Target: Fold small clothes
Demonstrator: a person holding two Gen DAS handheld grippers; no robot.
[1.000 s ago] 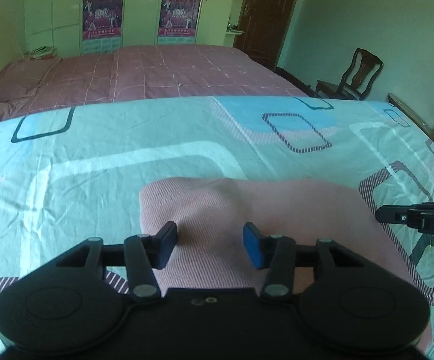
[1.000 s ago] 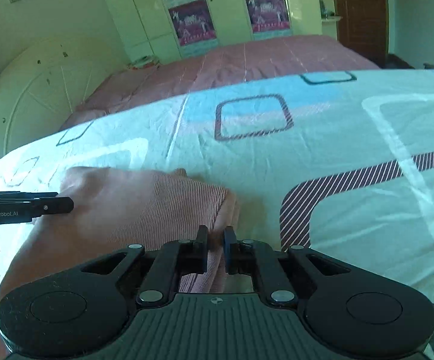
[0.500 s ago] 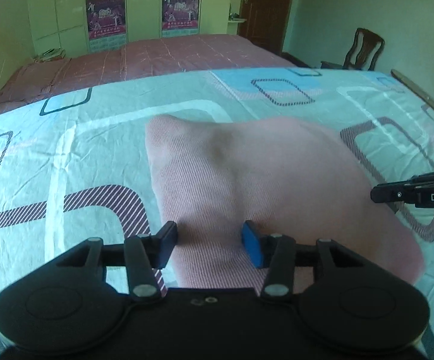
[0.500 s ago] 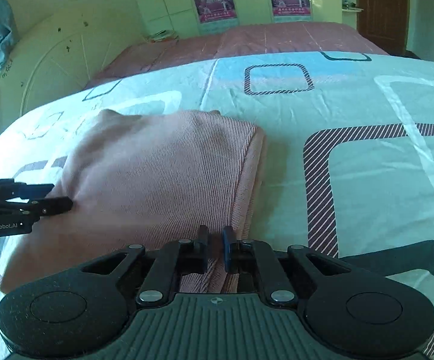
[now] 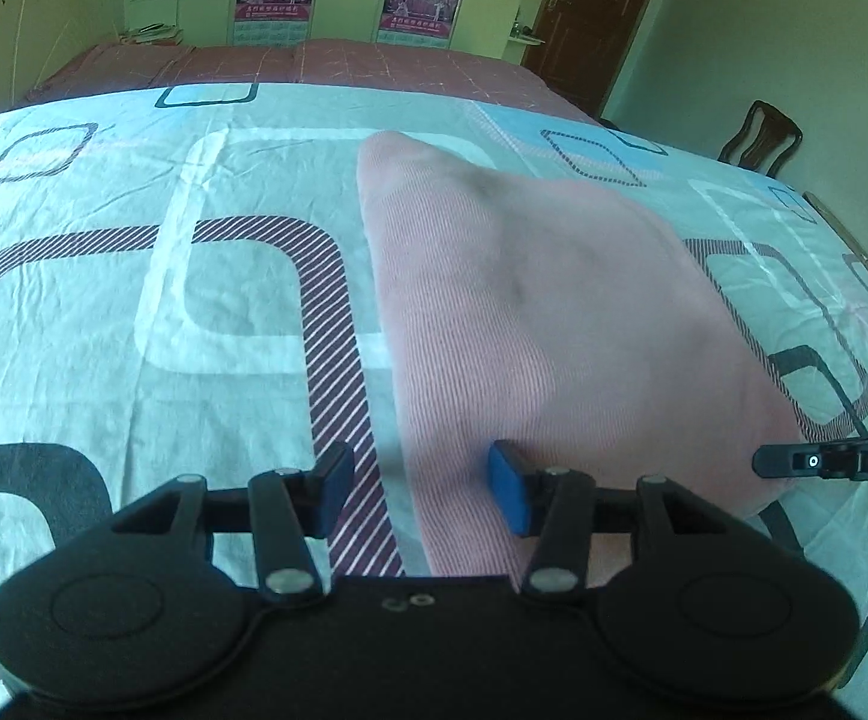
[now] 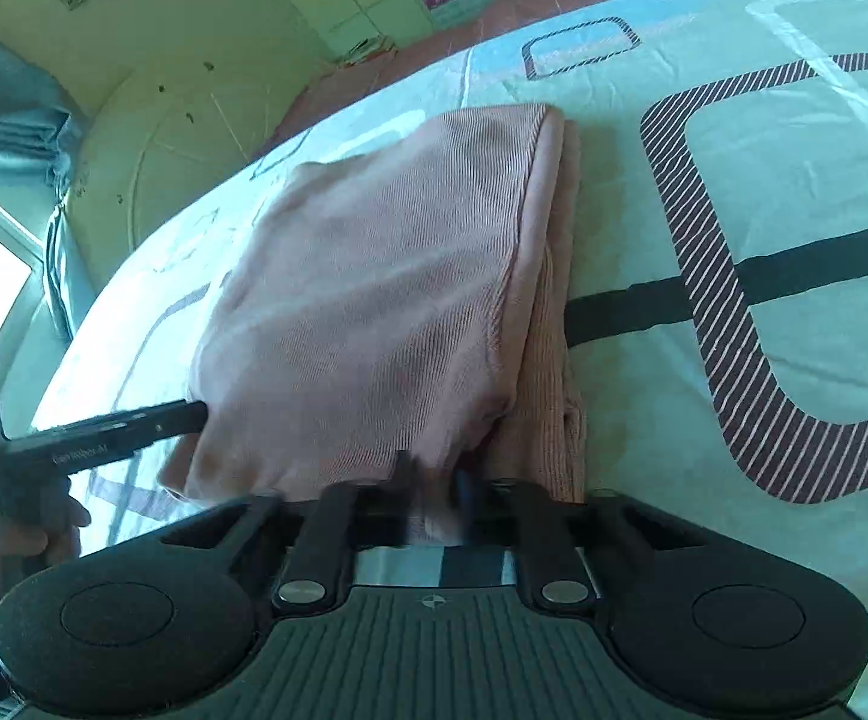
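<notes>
Lying across the pale mint bedsheet (image 5: 104, 324) with its printed rounded squares in white, blue and hatched maroon, the pink ribbed knit garment (image 5: 554, 312) sits near the middle of the bed, already doubled over on itself, so the fold seems well under way. From the right wrist view the layers show plainly: a smooth upper panel with a finished band along its right edge rests over a narrower ribbed layer that peeks out beside it (image 6: 554, 360). The right gripper (image 6: 434, 501) has its jaws pinched nearly together on the near hem of the pink cloth, a small tuck of fabric bunched between them; this grip probably serves to carry or drag that edge while keeping both layers aligned. The left gripper (image 5: 422, 495) stands about half open, its blue rubber pads (image 5: 509, 495) apart, the right pad touching the near left part of the garment and the left pad over bare sheet, so it straddles the cloth's left edge without clamping anything, placed perhaps to steady or take that side. The knit looks soft and limp, with fine vertical ribs and a gentle hump in the middle, likely to sag or slip out of line if pulled unevenly.
</notes>
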